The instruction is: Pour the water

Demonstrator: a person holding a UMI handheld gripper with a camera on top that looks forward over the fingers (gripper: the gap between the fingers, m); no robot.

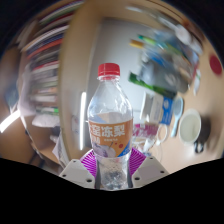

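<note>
A clear plastic water bottle with a red cap and an orange label stands upright between my fingers. My gripper is shut on the bottle, its purple pads pressing the lower body from both sides. The bottle's base reaches down between the white finger bodies. The bottle appears lifted, with the room far behind it. A clear drinking glass stands just to the right behind the bottle.
A white cup or bowl sits to the right beyond the glass. Shelves with books fill the left background. More cluttered items and a green object lie at the upper right. A wooden table surface shows at the right.
</note>
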